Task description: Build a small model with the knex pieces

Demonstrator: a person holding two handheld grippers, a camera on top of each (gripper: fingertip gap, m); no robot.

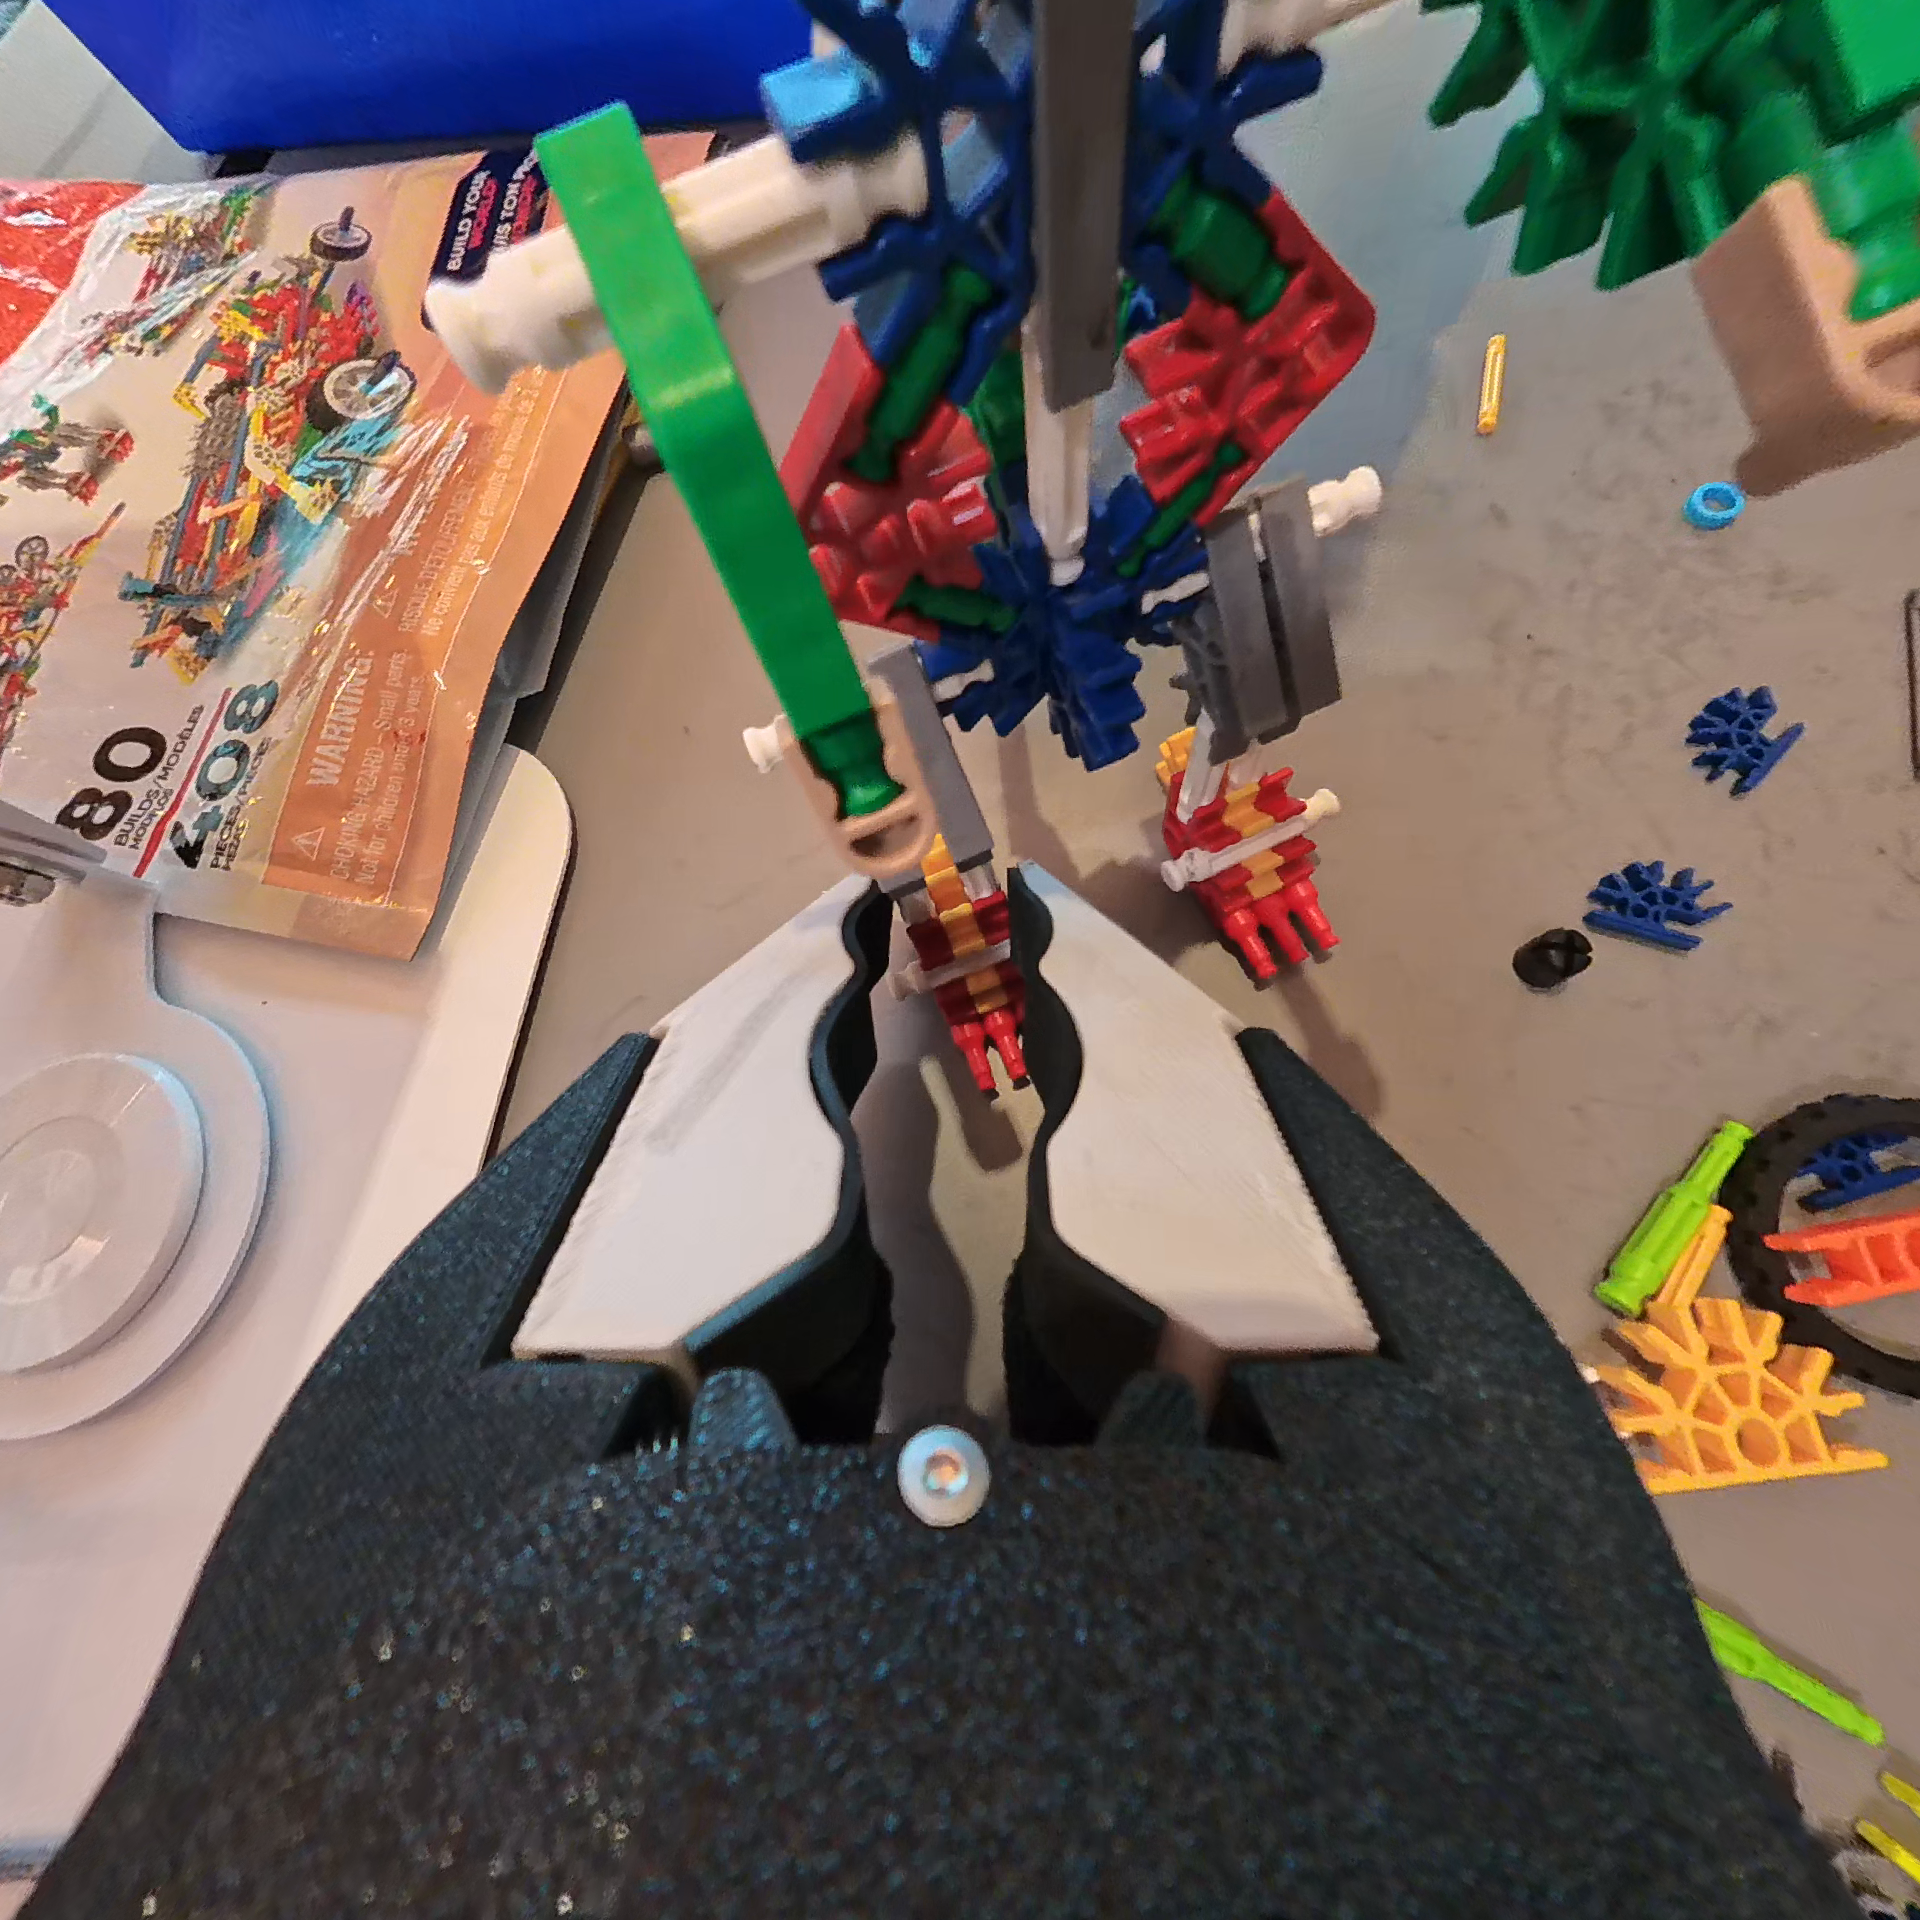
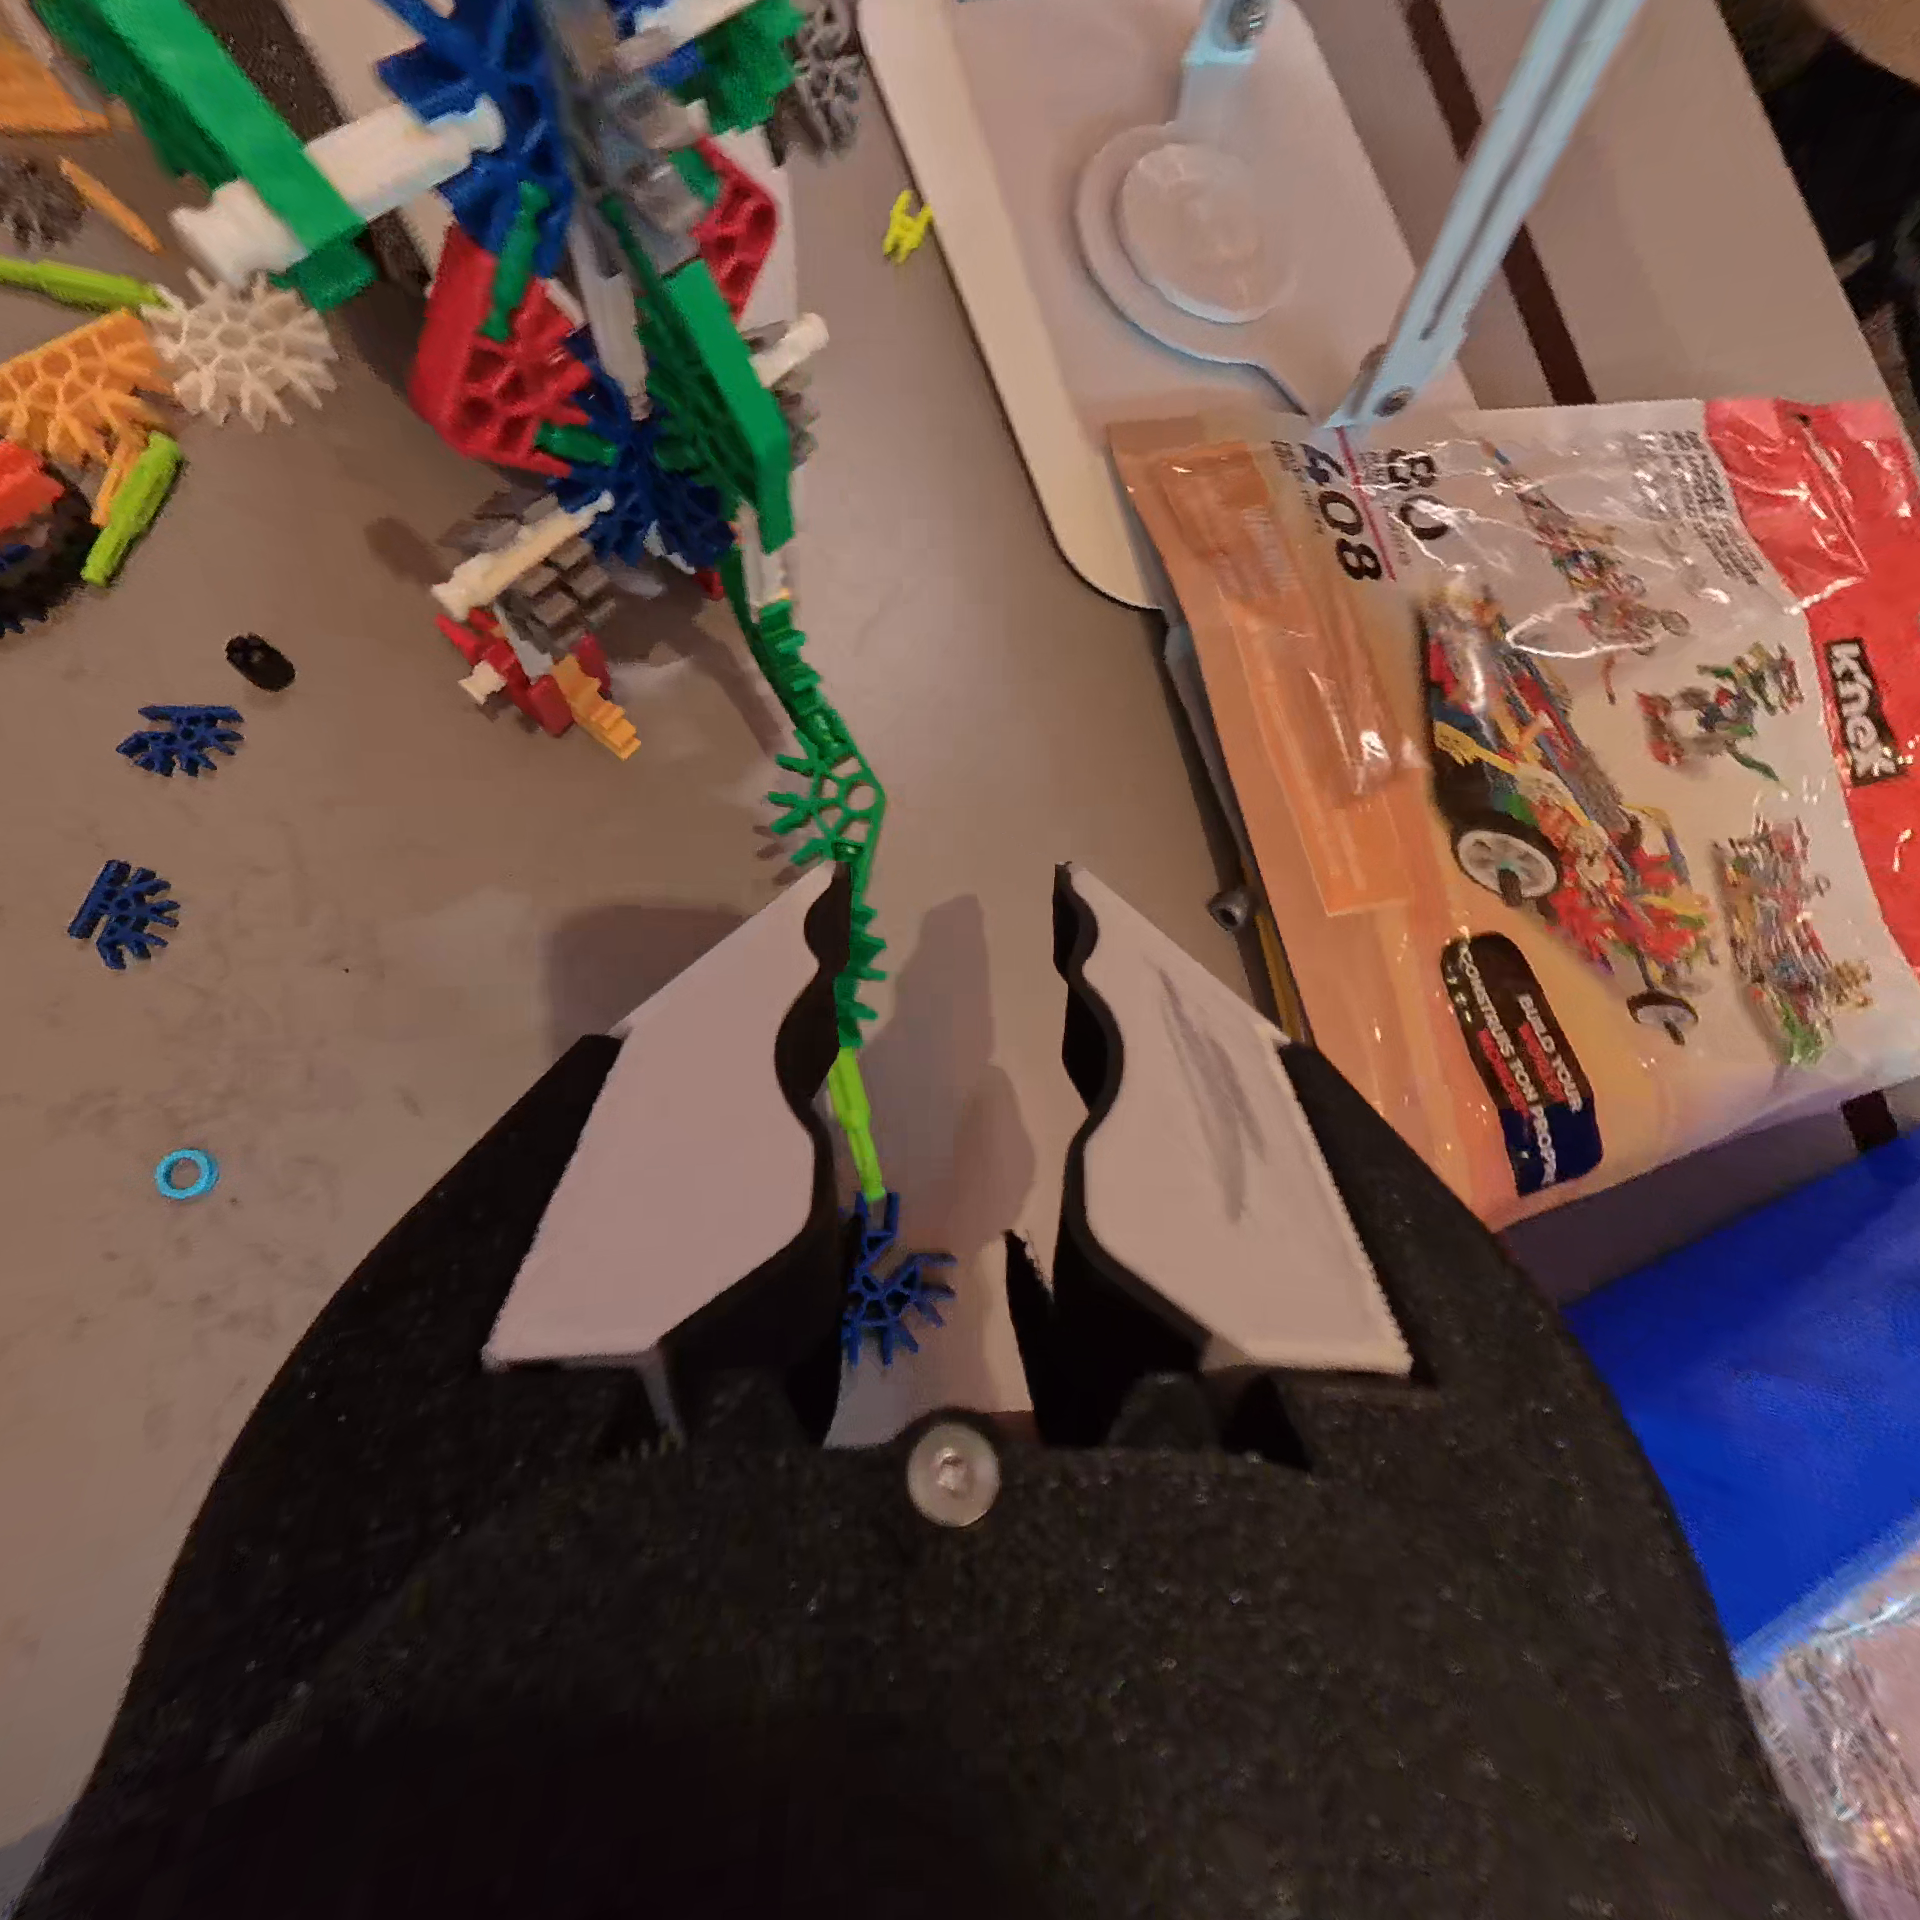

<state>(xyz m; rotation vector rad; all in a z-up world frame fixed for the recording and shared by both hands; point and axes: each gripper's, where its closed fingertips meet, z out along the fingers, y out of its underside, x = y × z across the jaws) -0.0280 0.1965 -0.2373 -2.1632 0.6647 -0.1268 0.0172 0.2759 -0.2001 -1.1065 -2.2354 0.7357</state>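
Observation:
A toy model [image 1: 1049, 623] of blue, red, green, grey and white snap-together rods and connectors stands on the grey table. My left gripper [image 1: 951, 885] is shut on the model's near red and yellow foot [image 1: 971, 966]. A second such foot [image 1: 1247, 873] rests on the table to the right. A long green bar [image 1: 707, 436] leans up from a tan clip beside my fingers. In the right wrist view the model [image 2: 623, 468] trails a green connector chain [image 2: 831, 790]. The chain runs along the left finger [image 2: 717, 1091] of my open right gripper [image 2: 948, 881]. It ends in a light-green rod and a blue connector [image 2: 894, 1288].
A printed plastic bag [image 1: 260, 520] [image 2: 1558, 779] lies on a white board [image 1: 312, 1143]. A blue box [image 2: 1745, 1455] sits beside it. Loose parts lie on the table: blue connectors [image 1: 1740, 732], a yellow connector [image 1: 1725, 1392], a black tyre [image 1: 1766, 1299], a blue ring [image 1: 1712, 506]. The left gripper's tips are roughly 11 cm from the right gripper's. My left tips are about 20 cm from the blue connector [image 2: 894, 1288], my right tips only 10 cm.

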